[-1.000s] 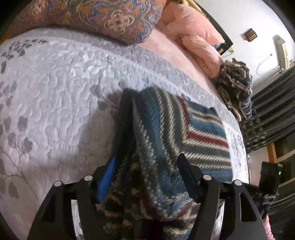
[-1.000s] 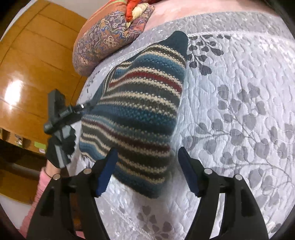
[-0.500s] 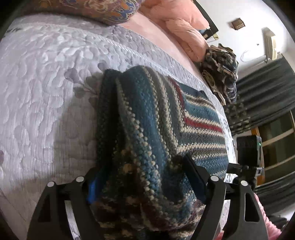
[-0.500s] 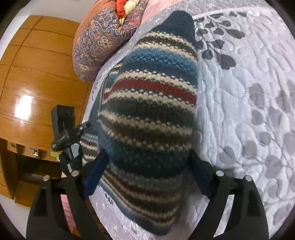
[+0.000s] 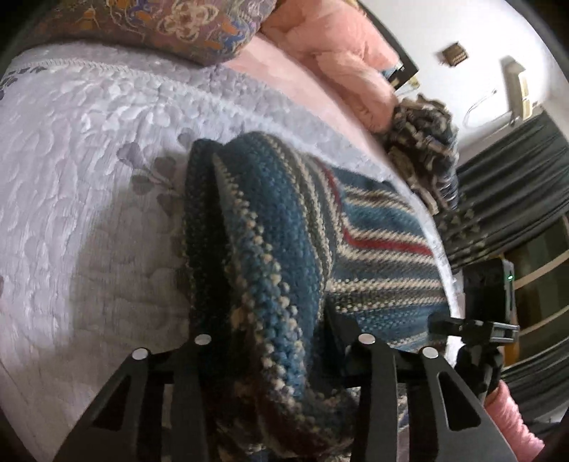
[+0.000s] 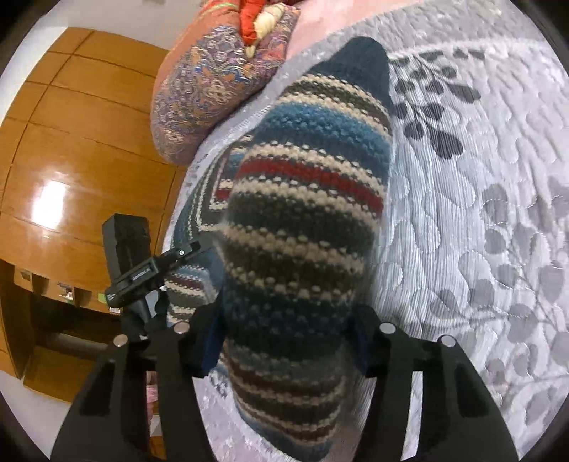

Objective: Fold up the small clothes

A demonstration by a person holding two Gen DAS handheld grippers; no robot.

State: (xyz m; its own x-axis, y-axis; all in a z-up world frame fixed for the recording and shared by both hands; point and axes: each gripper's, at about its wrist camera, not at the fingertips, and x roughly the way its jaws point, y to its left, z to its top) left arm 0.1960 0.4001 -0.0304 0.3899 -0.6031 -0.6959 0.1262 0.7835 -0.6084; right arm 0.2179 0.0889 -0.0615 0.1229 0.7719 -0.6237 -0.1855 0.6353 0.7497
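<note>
Between both grippers' fingers, striped sweater

knitted garment on bedspread, bunched up between left gripper fingers | patterned pillow far, beyond bedspread | yarn bundle far right | right gripper closed around garment's near end

Grey quilted bedspread with leaf pattern, patterned pillow at its edge. Glossy wooden wardrobe panels beside bed. White wall, dark curtains.
</note>
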